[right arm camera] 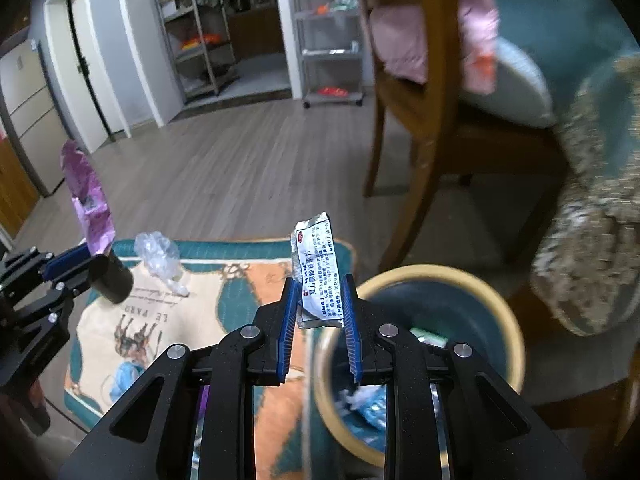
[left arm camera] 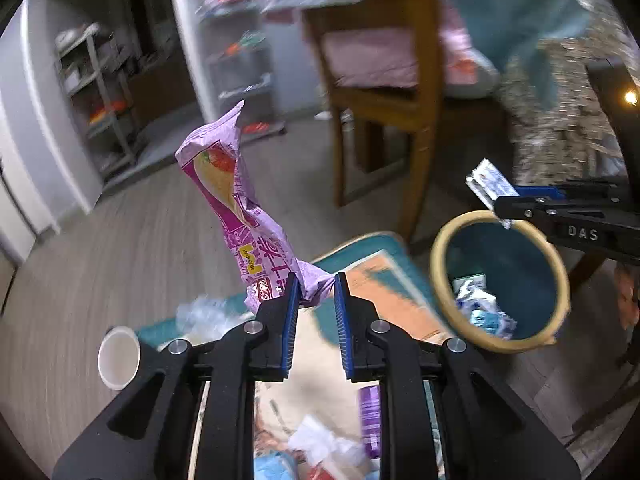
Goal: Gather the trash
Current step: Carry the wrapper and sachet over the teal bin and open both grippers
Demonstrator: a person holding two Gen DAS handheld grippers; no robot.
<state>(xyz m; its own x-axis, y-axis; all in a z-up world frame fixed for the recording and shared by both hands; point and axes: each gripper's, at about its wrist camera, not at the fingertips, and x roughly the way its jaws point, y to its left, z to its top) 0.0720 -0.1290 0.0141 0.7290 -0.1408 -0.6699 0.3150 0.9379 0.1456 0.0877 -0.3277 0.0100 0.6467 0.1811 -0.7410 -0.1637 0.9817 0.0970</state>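
Observation:
My left gripper [left arm camera: 316, 282] is shut on the twisted lower end of a purple snack wrapper [left arm camera: 232, 192], which stands up above the pads. My right gripper [right arm camera: 320, 282] is shut on a silver foil sachet [right arm camera: 318, 268] with blue print. Below and to its right is a round bin [right arm camera: 420, 270] with a yellow rim and a teal inside, holding crumpled white and blue trash [right arm camera: 364, 400]. In the left wrist view the right gripper [left arm camera: 500, 204] holds the sachet [left arm camera: 490, 182] over the bin's far rim [left arm camera: 436, 264]. In the right wrist view the left gripper [right arm camera: 80, 256] carries the wrapper [right arm camera: 86, 200] at far left.
A teal and orange rug [right arm camera: 256, 280] lies on the wood floor, with crumpled clear plastic [right arm camera: 158, 256], a blue item [right arm camera: 124, 376] and a white tissue [left arm camera: 320, 440] on it. A cup [left arm camera: 119, 356] lies at its corner. A wooden chair [right arm camera: 404, 184] stands behind the bin.

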